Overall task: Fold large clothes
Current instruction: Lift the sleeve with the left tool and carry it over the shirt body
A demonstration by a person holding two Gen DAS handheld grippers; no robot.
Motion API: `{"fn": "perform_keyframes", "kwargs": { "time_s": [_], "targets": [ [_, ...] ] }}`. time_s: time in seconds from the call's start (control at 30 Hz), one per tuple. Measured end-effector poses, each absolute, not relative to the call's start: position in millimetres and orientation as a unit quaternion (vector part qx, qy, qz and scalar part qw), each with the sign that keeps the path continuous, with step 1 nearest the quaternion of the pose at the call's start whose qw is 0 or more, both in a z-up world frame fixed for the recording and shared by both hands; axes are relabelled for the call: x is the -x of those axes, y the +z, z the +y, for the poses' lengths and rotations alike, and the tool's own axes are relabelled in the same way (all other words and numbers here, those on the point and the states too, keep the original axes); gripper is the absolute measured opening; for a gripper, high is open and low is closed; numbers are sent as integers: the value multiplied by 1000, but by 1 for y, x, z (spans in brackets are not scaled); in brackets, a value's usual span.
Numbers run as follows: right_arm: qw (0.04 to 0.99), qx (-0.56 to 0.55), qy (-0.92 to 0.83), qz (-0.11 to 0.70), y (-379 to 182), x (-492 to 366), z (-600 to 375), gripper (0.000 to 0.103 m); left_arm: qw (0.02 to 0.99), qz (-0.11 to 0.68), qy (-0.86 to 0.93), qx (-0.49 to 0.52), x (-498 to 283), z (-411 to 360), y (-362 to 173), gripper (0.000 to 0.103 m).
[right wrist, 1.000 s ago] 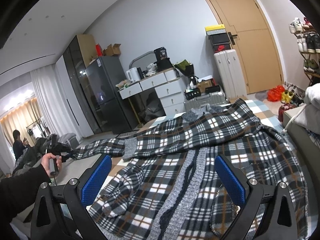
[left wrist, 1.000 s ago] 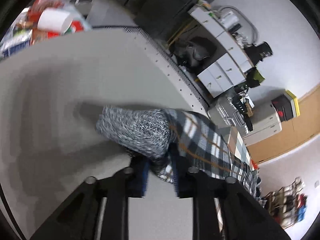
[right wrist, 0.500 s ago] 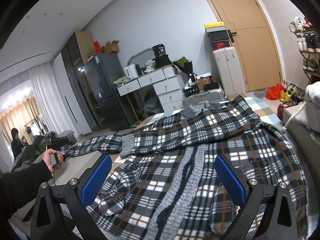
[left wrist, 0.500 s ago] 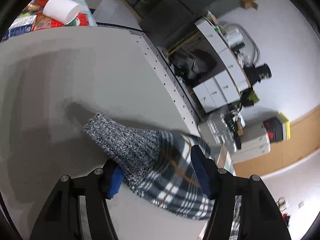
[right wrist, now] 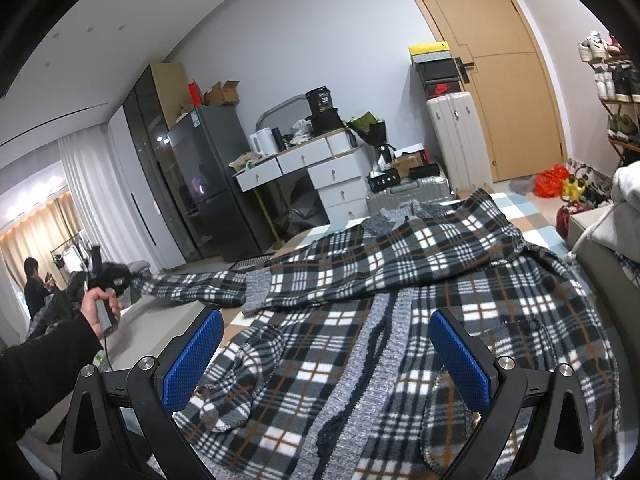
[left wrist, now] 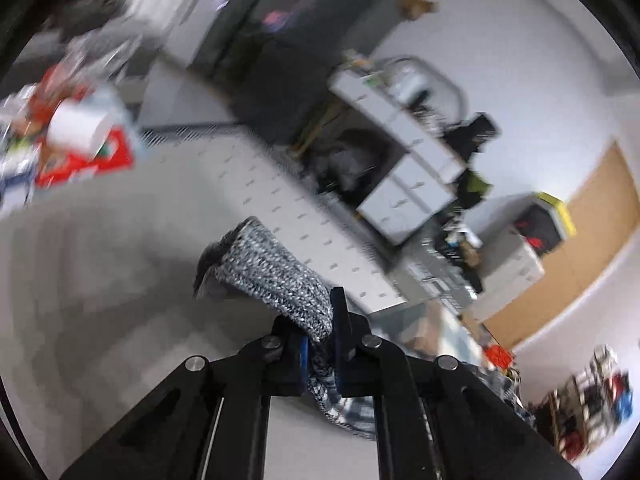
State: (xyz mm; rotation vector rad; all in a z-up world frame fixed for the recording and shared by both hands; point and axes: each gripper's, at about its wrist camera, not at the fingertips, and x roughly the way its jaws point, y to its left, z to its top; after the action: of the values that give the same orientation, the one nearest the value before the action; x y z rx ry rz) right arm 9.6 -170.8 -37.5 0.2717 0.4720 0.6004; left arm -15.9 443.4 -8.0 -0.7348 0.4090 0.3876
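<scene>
While my left tongs pinch the knit cuff shut, right tongs gaping idle over the plaid jacket, I should carry the sleeve flat across, no twisting.

Your cardigan is black, white and grey plaid with orange lines; its cuff is speckled grey knit; your tongs' pads are blue.

Cardigan spread on the bed; drawers behind; fridge left of them
</scene>
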Motion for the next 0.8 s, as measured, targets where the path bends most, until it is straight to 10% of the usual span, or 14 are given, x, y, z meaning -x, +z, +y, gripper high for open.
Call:
{"fn": "perform_keyframes", "kwargs": {
  "time_s": [0.2, 0.57, 0.7, 0.8],
  "targets": [
    [918, -136, 299, 222, -33, -5, -172, 103, 943, 192, 134, 236, 15, 410, 20, 4],
    [918, -145, 298, 217, -31, -3, -176, 103, 809, 296, 204, 466, 31, 483, -103, 7],
    [917, -147, 296, 224, -34, -6, -173, 103, 805, 276, 197, 486, 36, 475, -97, 16],
    [916, -145, 295, 229, -36, -8, -171, 103, 812, 268, 180, 486, 29, 468, -89, 43]
  ]
}}
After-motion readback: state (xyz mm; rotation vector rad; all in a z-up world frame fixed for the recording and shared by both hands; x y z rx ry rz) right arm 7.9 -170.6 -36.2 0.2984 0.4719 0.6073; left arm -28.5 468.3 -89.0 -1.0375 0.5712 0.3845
